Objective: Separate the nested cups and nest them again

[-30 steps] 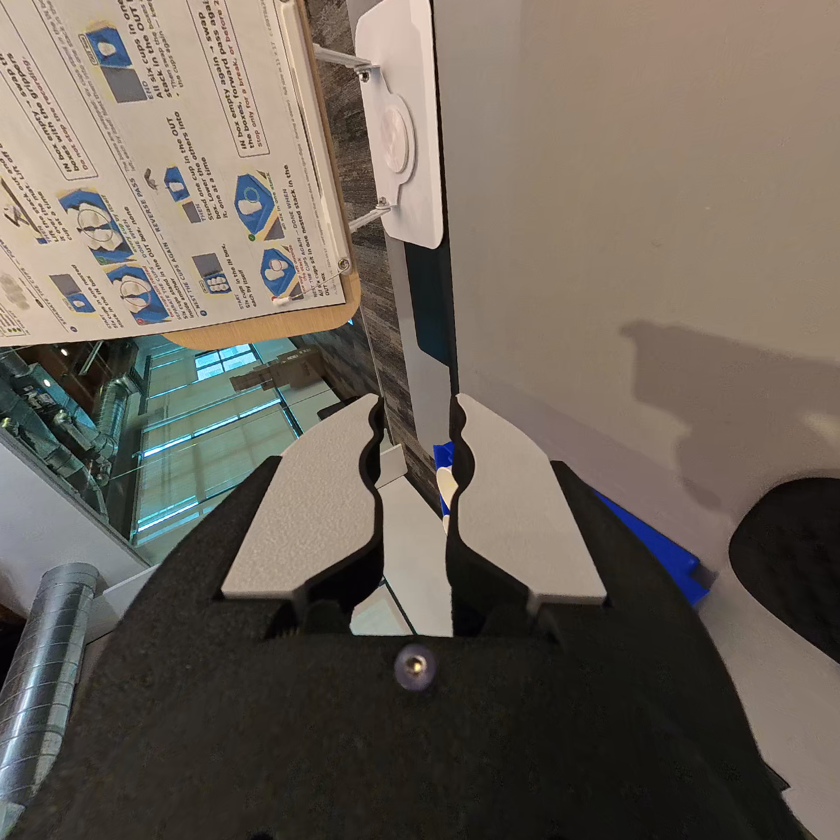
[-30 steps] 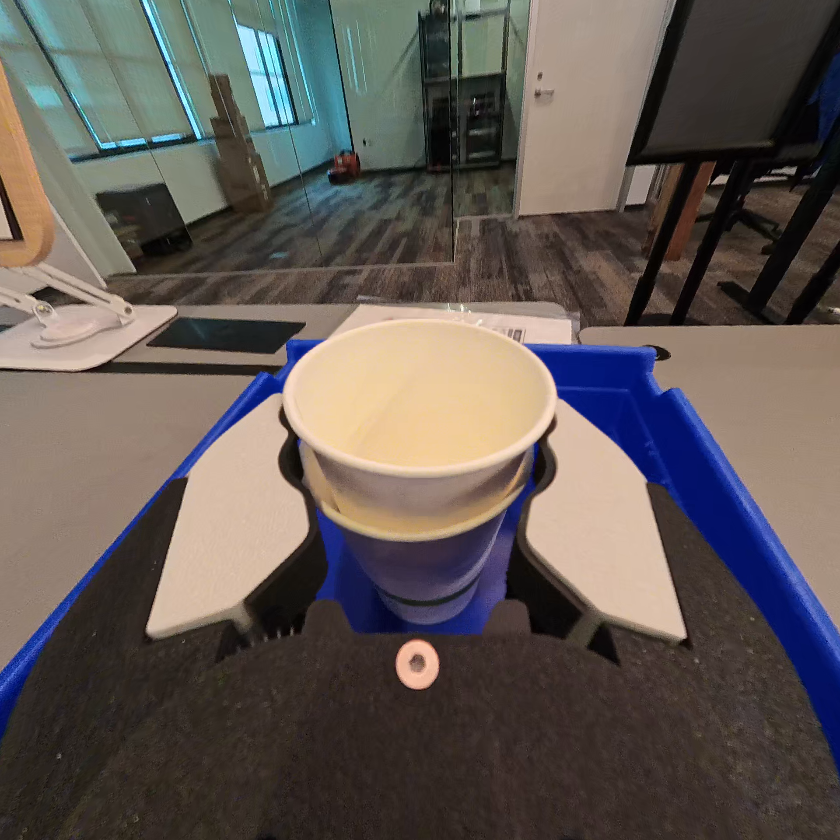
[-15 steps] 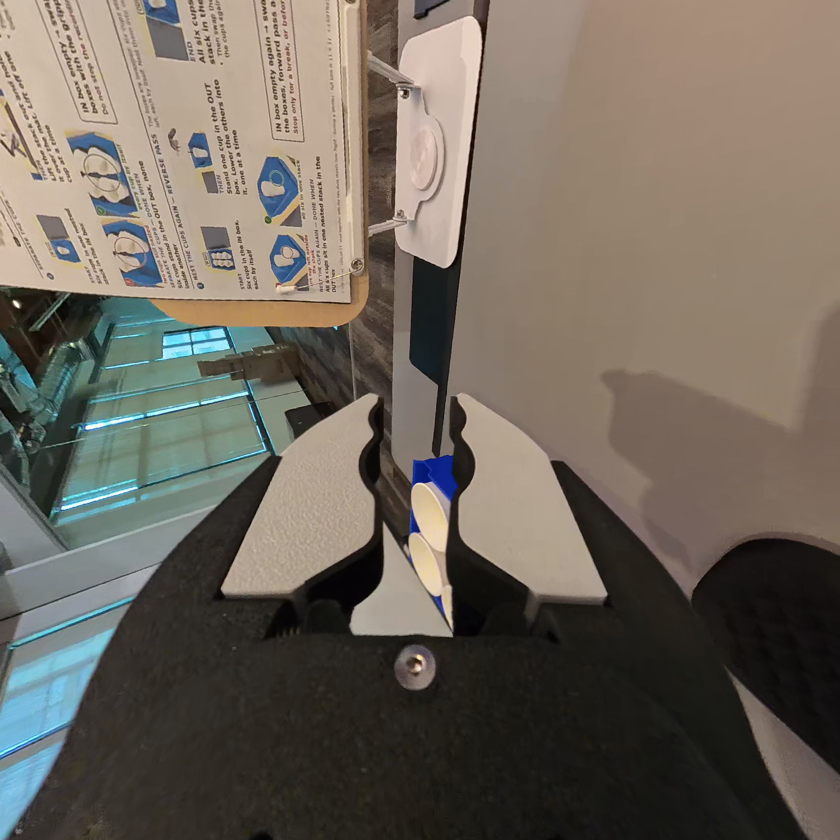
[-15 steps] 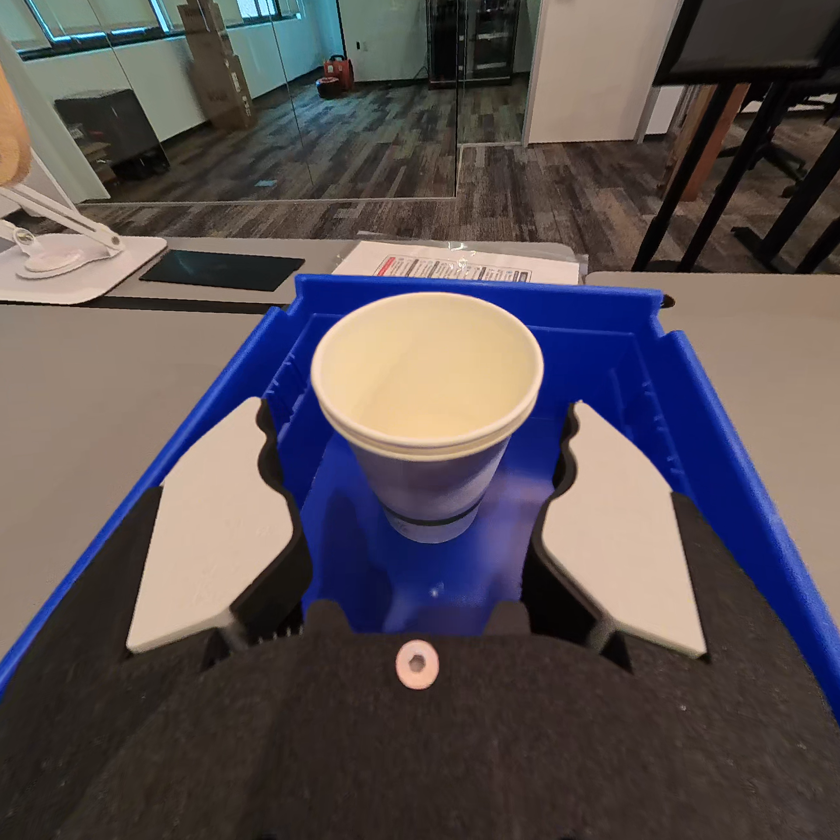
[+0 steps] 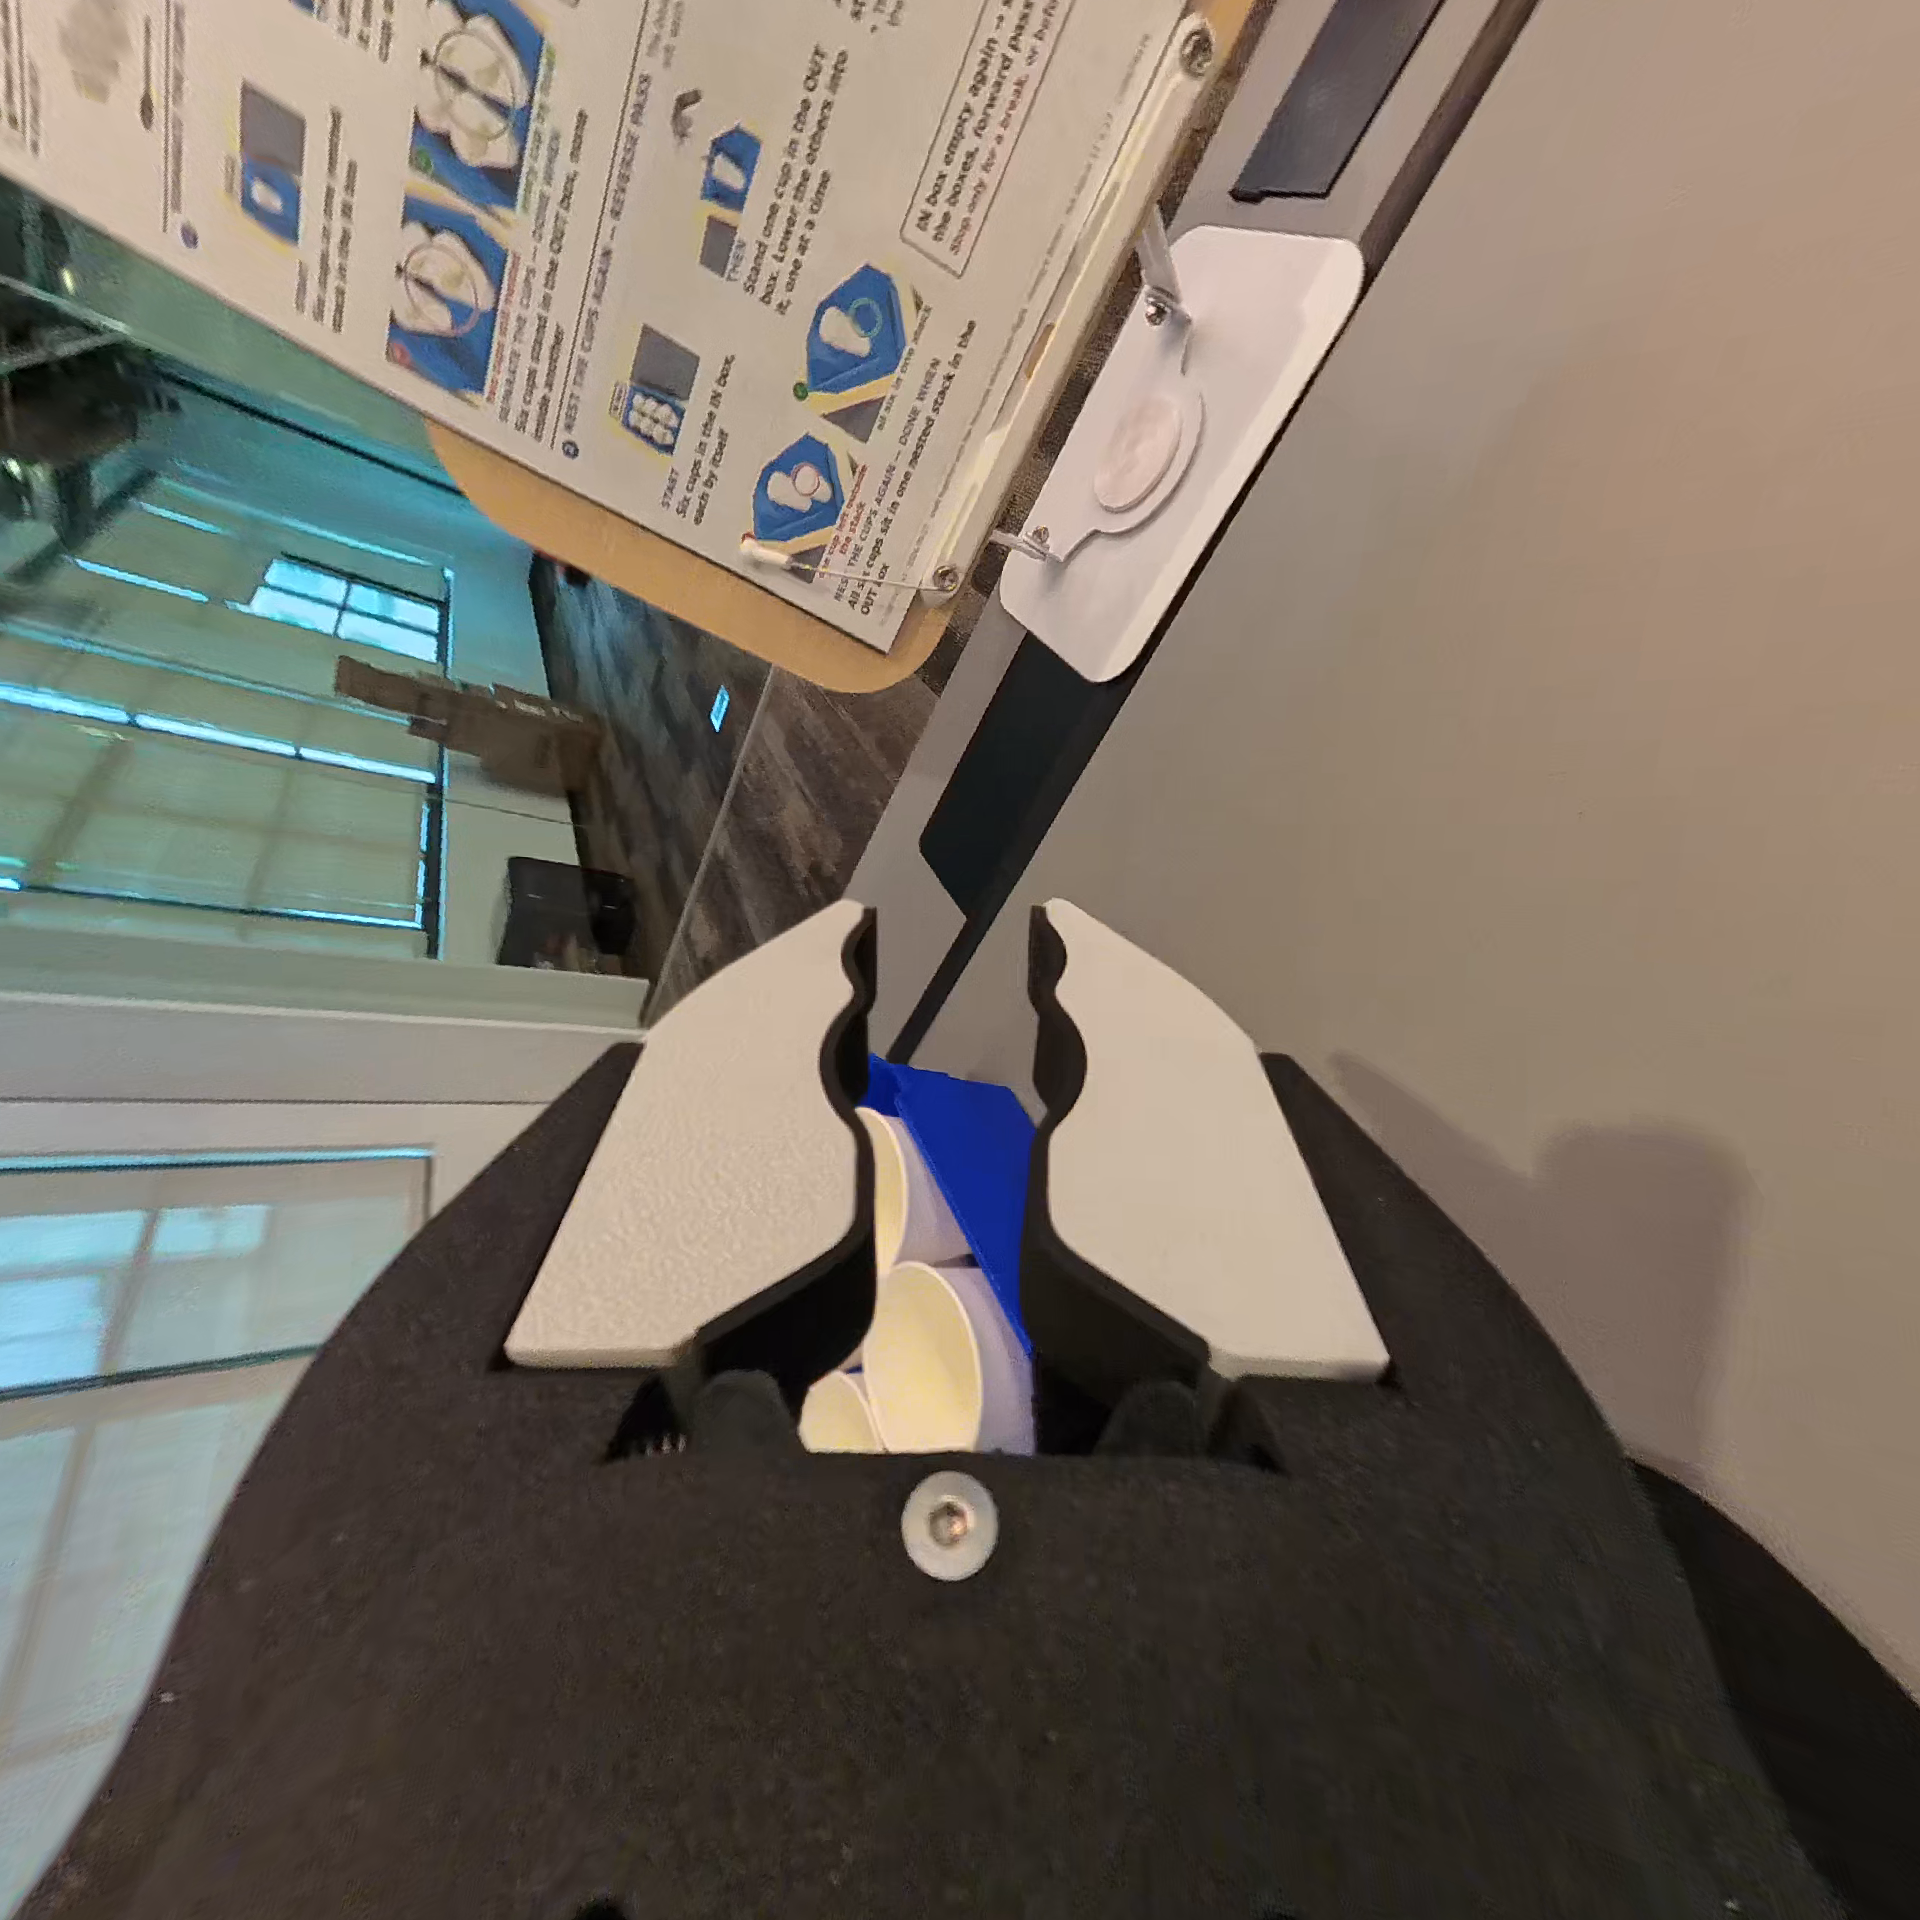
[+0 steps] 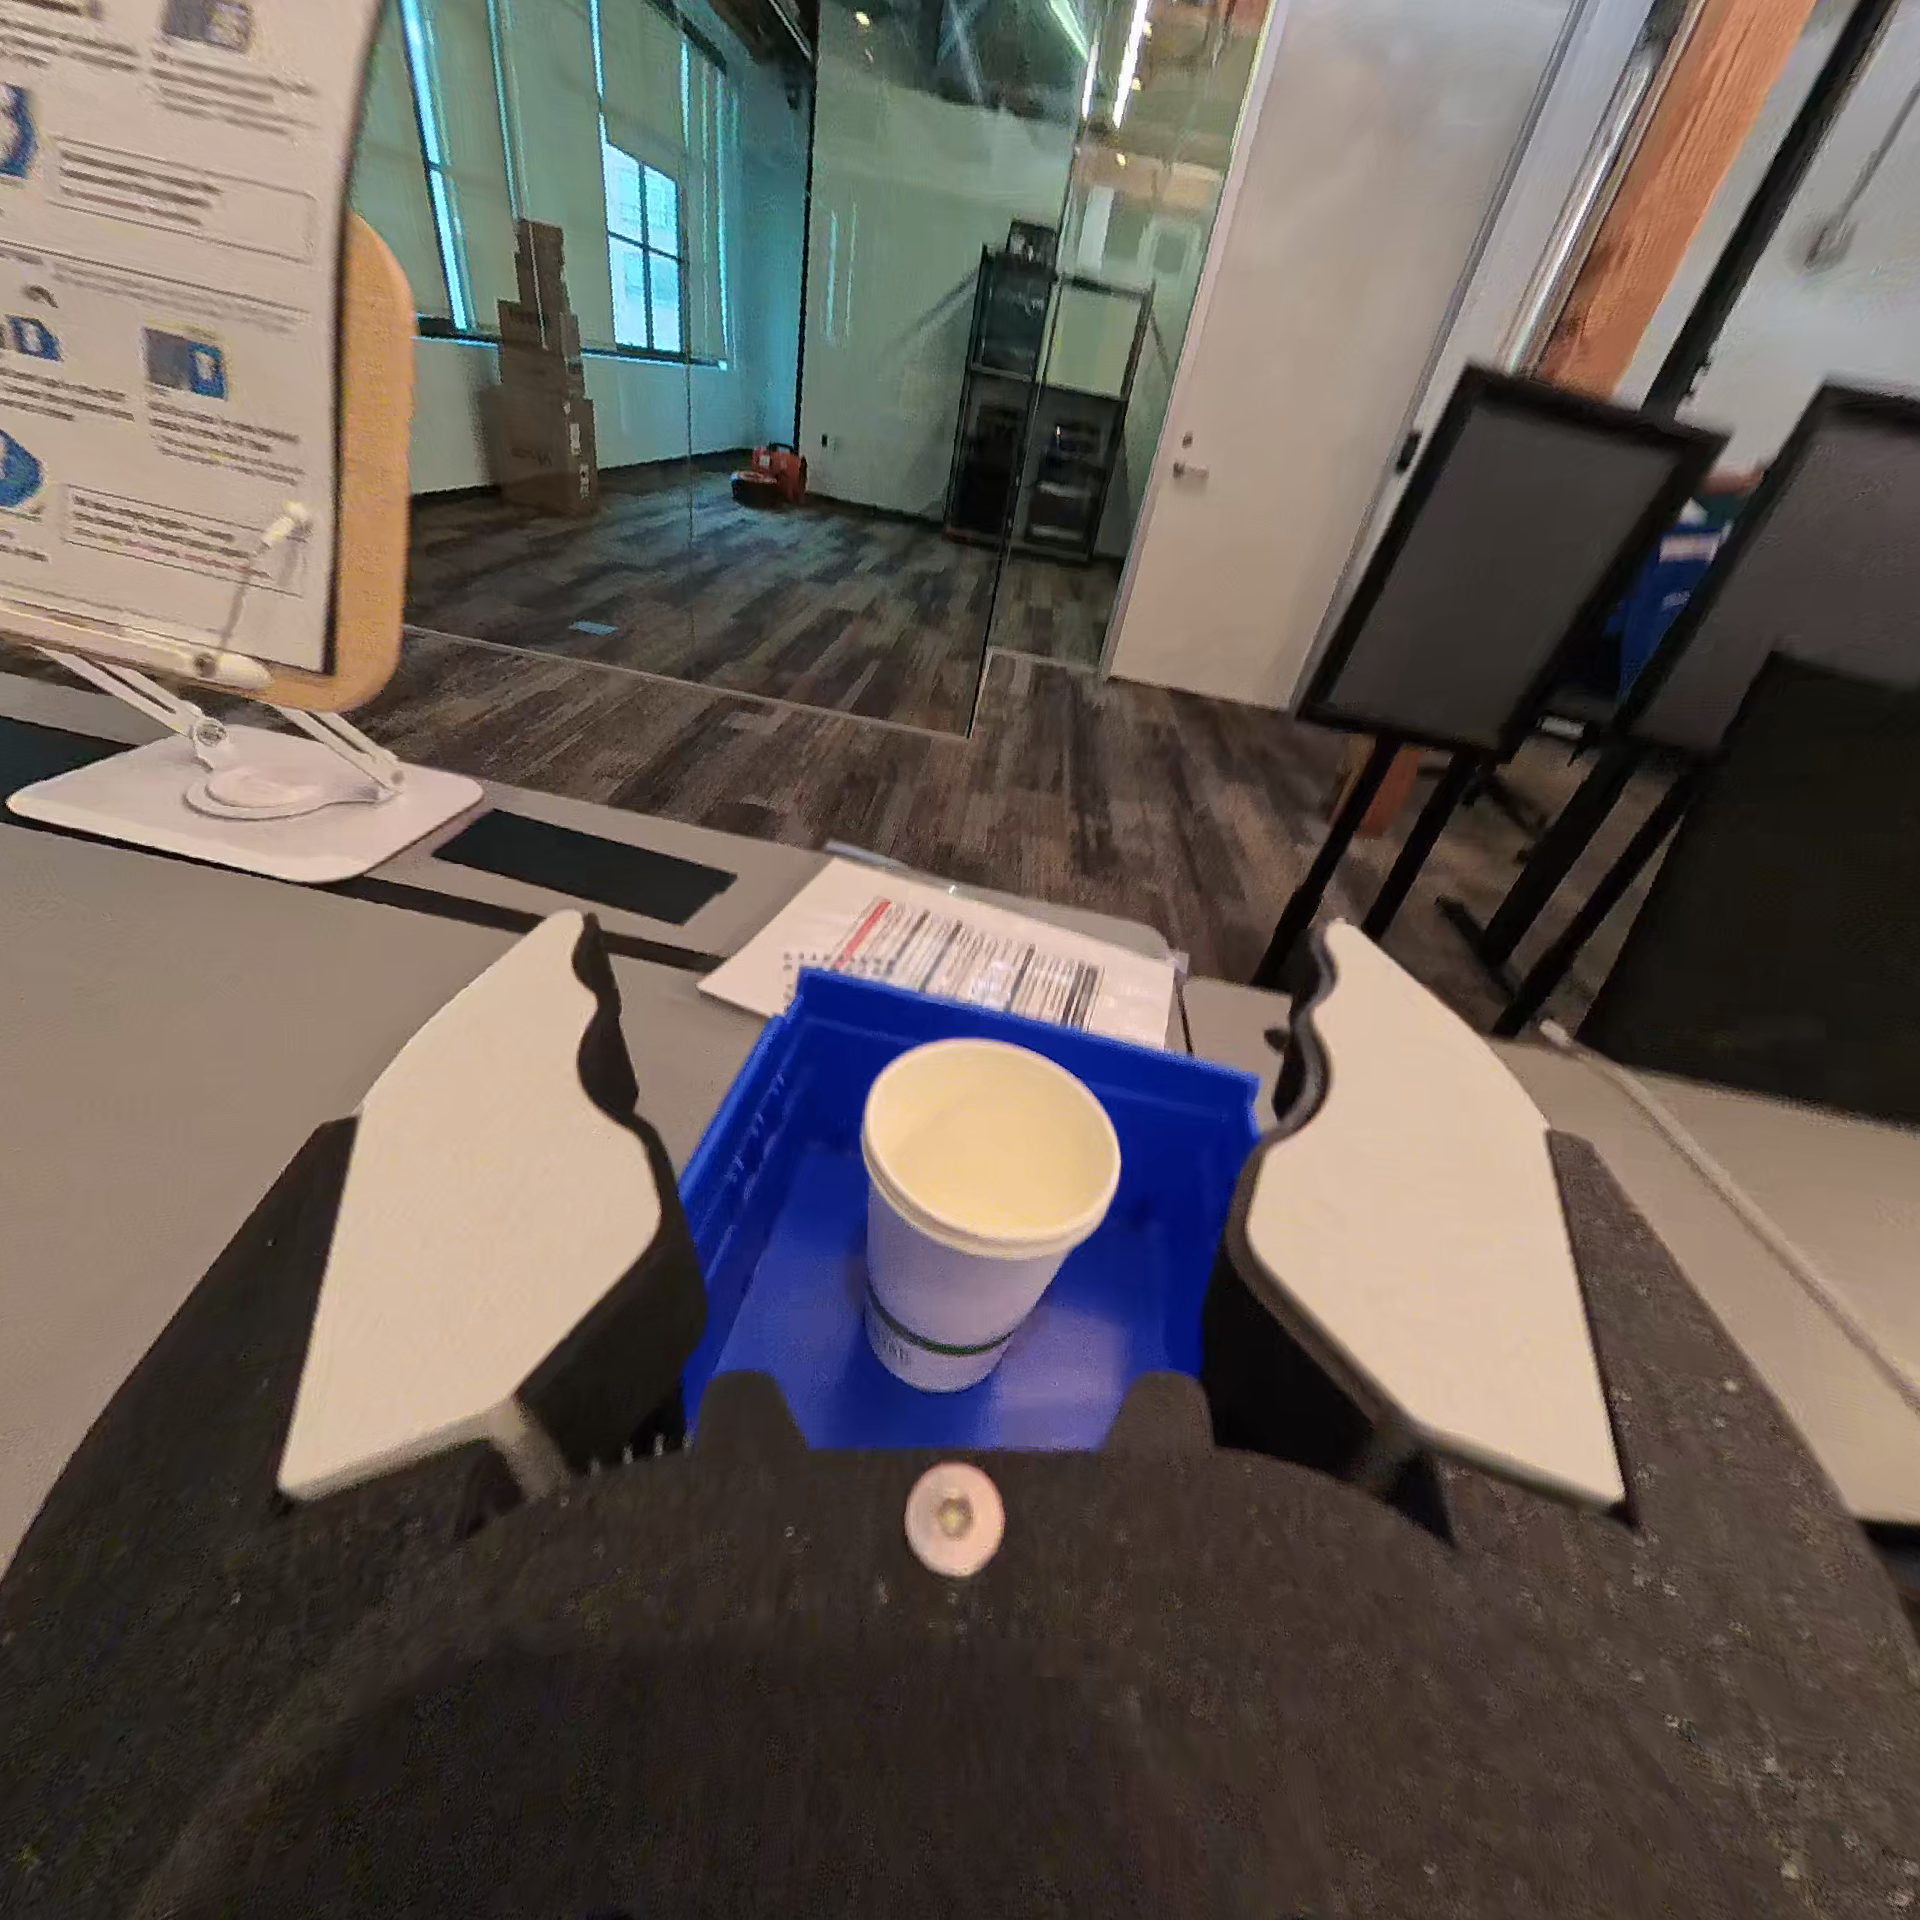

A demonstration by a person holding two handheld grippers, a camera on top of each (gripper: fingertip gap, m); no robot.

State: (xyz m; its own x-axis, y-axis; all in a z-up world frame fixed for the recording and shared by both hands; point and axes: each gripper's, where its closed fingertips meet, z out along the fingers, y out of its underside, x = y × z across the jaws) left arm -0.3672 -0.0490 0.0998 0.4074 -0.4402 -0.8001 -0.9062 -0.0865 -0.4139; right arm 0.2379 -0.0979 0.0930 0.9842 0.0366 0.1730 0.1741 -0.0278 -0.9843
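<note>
In the right wrist view a nested stack of white paper cups stands upright in a blue bin; two rims show, one inside the other. My right gripper is wide open and empty, held above and behind the bin, clear of the cups. In the left wrist view, which is rolled sideways, my left gripper is empty with only a narrow gap between its jaws. Through that gap I see another blue bin holding loose white cups.
An instruction board on a white stand base is at the table's far left; it also shows in the left wrist view. A sleeved paper sheet lies behind the bin. Black easel boards stand beyond the grey table.
My right gripper let go of the cup stack, opened wide and drew back and up from the bin. My left gripper turned, bringing the bin of loose cups between its fingers.
</note>
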